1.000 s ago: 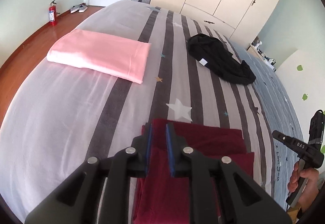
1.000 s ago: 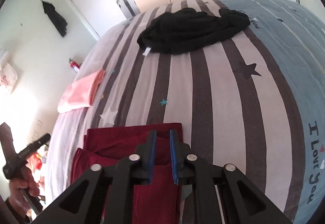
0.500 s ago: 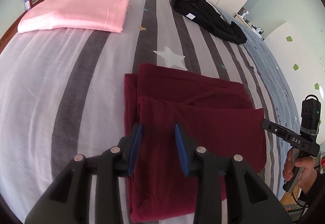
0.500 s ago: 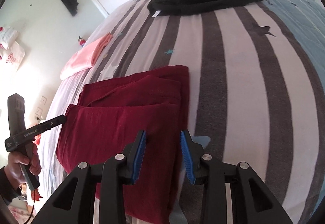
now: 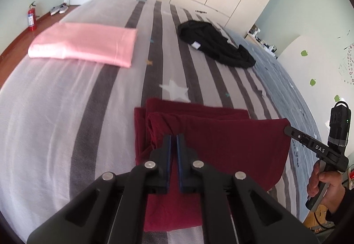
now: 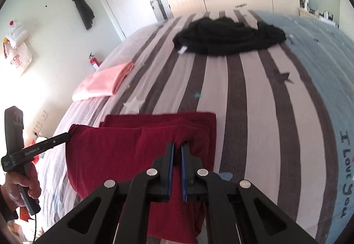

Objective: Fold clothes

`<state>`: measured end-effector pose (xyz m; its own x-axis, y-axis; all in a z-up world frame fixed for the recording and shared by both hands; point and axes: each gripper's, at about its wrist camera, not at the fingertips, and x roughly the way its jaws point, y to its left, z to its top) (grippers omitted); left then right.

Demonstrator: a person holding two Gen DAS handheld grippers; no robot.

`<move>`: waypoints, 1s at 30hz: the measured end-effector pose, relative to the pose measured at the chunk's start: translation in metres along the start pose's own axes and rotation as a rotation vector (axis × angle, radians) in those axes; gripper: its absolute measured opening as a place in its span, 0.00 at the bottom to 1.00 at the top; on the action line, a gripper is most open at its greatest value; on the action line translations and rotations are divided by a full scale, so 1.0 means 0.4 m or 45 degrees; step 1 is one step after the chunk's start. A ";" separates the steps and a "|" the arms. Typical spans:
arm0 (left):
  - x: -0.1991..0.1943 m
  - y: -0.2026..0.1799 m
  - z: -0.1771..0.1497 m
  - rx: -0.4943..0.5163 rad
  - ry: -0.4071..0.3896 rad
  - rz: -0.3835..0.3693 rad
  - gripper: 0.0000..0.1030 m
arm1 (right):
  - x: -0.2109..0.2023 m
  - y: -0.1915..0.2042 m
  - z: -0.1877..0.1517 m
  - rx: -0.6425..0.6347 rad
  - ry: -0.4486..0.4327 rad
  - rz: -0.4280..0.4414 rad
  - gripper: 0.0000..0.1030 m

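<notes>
Two grippers pinch a maroon garment [image 5: 221,146] on the striped bed [image 5: 66,111].
Left gripper [image 5: 174,141] and right gripper [image 6: 177,149] each clamp a near corner; pink garment [image 5: 84,45] far left, black garment [image 6: 227,40] beyond.

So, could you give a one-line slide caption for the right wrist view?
Both grippers pinch the dark red garment on the striped bed, lifting its top layer.

Dark red garment [image 5: 216,133] half-folded on striped bed, near edge seemingly lifted at both corners
</notes>
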<state>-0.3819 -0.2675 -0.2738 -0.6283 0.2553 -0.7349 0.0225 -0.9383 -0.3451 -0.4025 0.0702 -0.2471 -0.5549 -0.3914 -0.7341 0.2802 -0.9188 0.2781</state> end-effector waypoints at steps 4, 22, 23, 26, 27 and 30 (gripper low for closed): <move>0.042 -0.006 0.065 0.028 -0.003 0.032 0.03 | 0.045 -0.009 0.062 0.002 0.004 -0.040 0.05; 0.209 0.039 0.081 0.064 0.062 0.121 0.01 | 0.252 -0.092 0.136 0.044 0.054 -0.133 0.02; 0.213 0.045 0.079 0.049 0.078 0.111 0.01 | 0.260 -0.090 0.133 0.043 0.081 -0.134 0.02; 0.197 0.068 0.080 -0.035 0.094 0.072 0.01 | 0.257 -0.087 0.117 0.054 0.128 -0.131 0.02; 0.189 0.074 0.079 -0.054 0.097 0.058 0.02 | 0.249 -0.087 0.110 0.060 0.133 -0.126 0.02; 0.188 0.083 0.078 -0.045 0.144 0.023 0.06 | 0.225 -0.103 0.085 0.107 0.146 -0.102 0.11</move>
<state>-0.4527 -0.2866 -0.3224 -0.5360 0.2652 -0.8015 0.0616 -0.9346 -0.3504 -0.4908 0.0709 -0.3036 -0.4786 -0.3123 -0.8206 0.1693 -0.9499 0.2628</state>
